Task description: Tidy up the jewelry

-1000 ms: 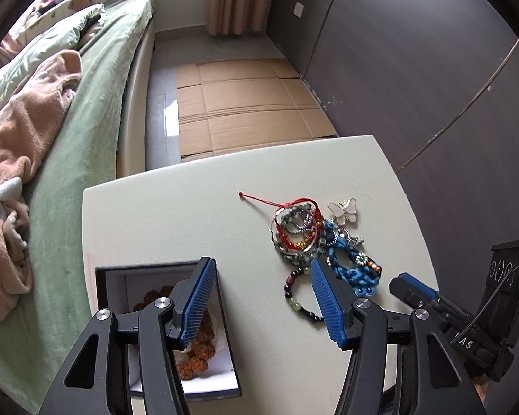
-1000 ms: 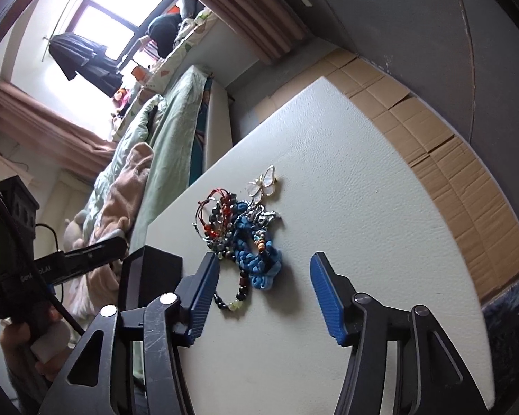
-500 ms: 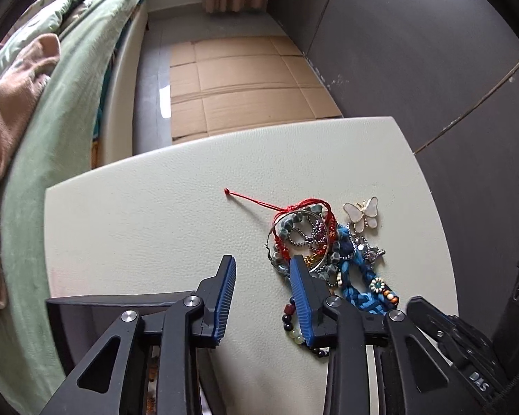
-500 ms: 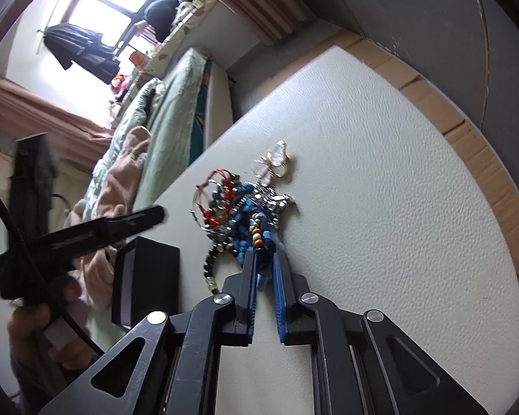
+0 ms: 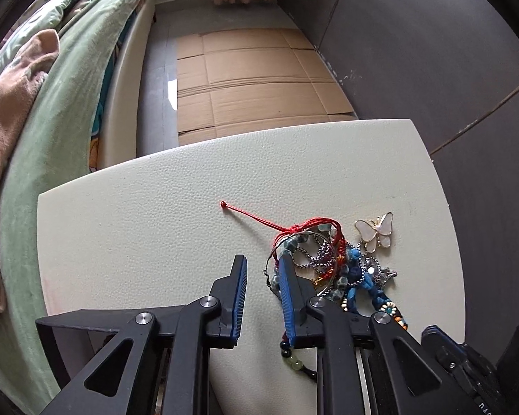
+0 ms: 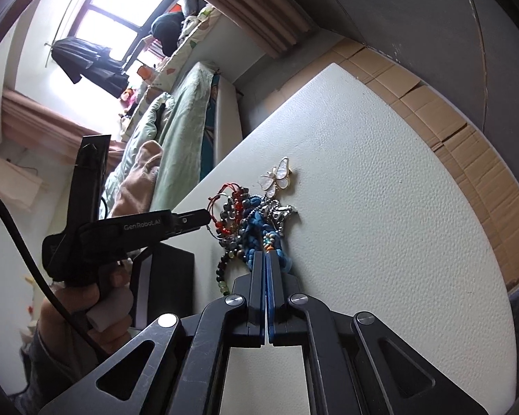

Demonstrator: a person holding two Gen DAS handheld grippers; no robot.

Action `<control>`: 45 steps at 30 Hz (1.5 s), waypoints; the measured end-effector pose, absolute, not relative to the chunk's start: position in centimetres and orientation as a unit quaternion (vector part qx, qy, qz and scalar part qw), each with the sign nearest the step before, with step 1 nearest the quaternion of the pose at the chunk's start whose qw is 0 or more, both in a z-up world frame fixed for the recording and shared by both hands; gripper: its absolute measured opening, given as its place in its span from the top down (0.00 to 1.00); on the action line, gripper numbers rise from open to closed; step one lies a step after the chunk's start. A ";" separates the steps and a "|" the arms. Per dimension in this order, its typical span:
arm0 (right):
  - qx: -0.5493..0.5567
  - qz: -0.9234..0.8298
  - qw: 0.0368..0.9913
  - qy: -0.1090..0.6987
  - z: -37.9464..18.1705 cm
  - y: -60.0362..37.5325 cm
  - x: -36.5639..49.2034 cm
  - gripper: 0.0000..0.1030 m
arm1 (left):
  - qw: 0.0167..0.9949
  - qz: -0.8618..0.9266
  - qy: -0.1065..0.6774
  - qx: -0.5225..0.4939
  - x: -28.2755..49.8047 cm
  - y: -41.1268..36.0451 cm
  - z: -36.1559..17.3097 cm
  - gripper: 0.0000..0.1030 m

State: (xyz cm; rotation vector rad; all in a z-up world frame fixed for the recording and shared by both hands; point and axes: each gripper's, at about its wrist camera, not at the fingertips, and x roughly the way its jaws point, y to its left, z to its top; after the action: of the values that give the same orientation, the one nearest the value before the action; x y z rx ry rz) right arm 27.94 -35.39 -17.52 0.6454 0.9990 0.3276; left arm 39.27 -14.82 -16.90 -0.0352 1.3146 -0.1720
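A tangled pile of jewelry [image 5: 328,263] lies on the cream table [image 5: 176,214]: a red cord bracelet [image 5: 304,226], grey bead strands, a blue braided bracelet [image 6: 256,238], a dark bead bracelet [image 6: 225,263] and a white butterfly brooch [image 5: 375,230]. My left gripper [image 5: 262,269] is open with a narrow gap at the pile's left edge; its right finger touches the beads. It also shows in the right wrist view [image 6: 190,221]. My right gripper [image 6: 265,259] is shut on the near end of the blue braided bracelet.
A black jewelry box [image 6: 166,287] stands at the table's near left, below my left gripper. A bed with green covers [image 5: 62,103] runs along the left. Cardboard sheets [image 5: 259,79] cover the floor beyond the table. A dark wall [image 5: 432,52] is on the right.
My right gripper moved into the pile and shut on the blue braided bracelet. My left gripper moved from over the box to the pile's left edge and narrowed its jaws.
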 end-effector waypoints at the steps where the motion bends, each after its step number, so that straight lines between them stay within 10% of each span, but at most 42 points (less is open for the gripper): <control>1: 0.305 0.148 0.812 0.475 -17.6 -35.5 28.0 0.97 | 0.787 -0.079 0.612 -0.014 39.2 -14.9 -16.8 0.81; 6: 0.315 0.137 0.808 0.479 -17.9 -35.6 28.4 0.56 | 0.782 -0.077 0.619 0.006 39.4 -15.8 -17.3 0.80; 12: 0.316 0.146 0.800 0.488 -18.4 -34.3 29.1 0.56 | 0.784 -0.073 0.617 0.001 39.5 -15.8 -17.6 0.97; 25: 0.318 0.154 0.792 0.499 -19.4 -33.5 29.8 0.56 | 0.802 -0.104 0.588 -0.016 37.4 -15.9 -14.0 1.00; 29: 0.315 0.155 0.791 0.502 -19.9 -33.1 30.2 0.88 | 0.806 -0.110 0.581 -0.030 36.2 -15.3 -12.8 1.00; 45: 0.325 0.257 0.817 0.402 -14.5 -32.3 26.8 0.89 | 0.845 -0.100 0.518 -0.086 31.0 -8.4 -4.6 1.00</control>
State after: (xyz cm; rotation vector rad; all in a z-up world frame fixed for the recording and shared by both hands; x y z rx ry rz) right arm 26.82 -32.32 -14.52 0.6924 0.8564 0.5474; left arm 30.96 -8.42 -4.63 -0.1809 1.0919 -0.2120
